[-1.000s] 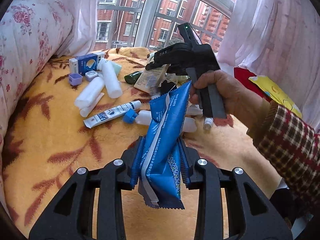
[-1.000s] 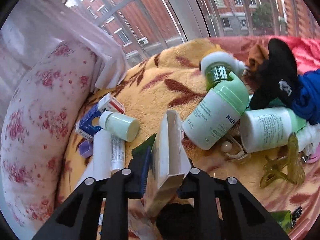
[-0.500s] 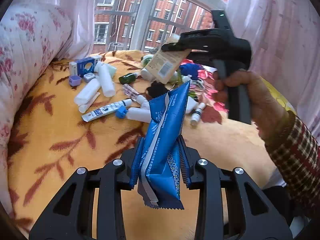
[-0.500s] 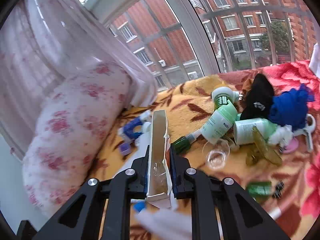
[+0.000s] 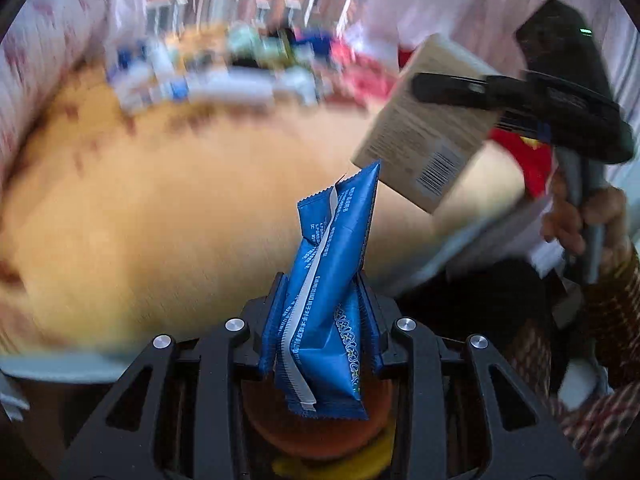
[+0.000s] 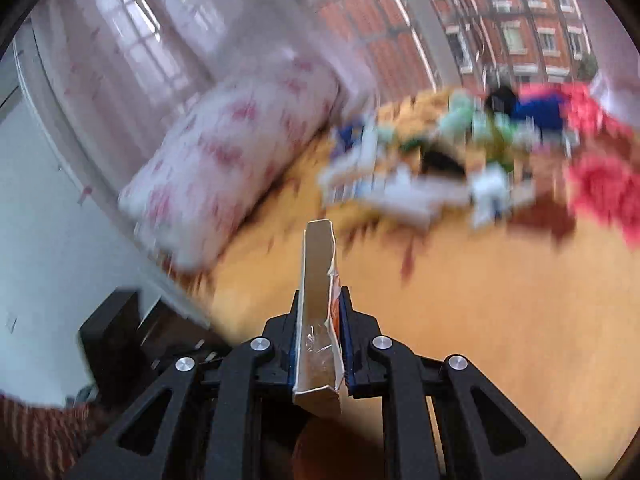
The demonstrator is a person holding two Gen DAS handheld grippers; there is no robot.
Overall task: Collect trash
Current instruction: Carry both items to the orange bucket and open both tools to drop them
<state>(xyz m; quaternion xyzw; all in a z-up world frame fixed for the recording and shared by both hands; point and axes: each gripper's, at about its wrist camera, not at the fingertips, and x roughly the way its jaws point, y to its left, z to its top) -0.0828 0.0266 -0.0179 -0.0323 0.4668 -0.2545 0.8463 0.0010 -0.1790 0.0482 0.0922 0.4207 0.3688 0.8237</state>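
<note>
In the left wrist view, going from left to right, we see a pale floral pillow [image 5: 28, 80] at the left edge, blurred. Next comes an orange blanket [image 5: 160, 208] spread over the bed, with a smeared row of small bottles and tubes [image 5: 216, 80] at its far side, too blurred to tell apart. At the centre our left gripper [image 5: 320, 332] has its jaws closed narrow on a crumpled blue wrapper [image 5: 332, 280], which stands upright between them. To the right, our right gripper [image 5: 452, 84] is clamped on a flattened cardboard box [image 5: 424, 148] with a barcode, held in the air near the wrapper's top. A hand [image 5: 580, 220] grips its handle, and a plaid sleeve [image 5: 600, 360] fills the right edge.

In the right wrist view, a white wall [image 6: 48, 240] sits at the left, then the floral pillow [image 6: 224, 168] beneath sheer curtains [image 6: 120, 60]. At the centre the right gripper's [image 6: 320, 340] jaws are pressed tight on the cardboard box [image 6: 318, 300], seen edge-on with torn card. Further right the blanket [image 6: 500, 320] spreads out, with the blurred clutter [image 6: 420, 176] and red fabric [image 6: 600, 184] behind, and brick buildings [image 6: 520, 20] through the window.
</note>
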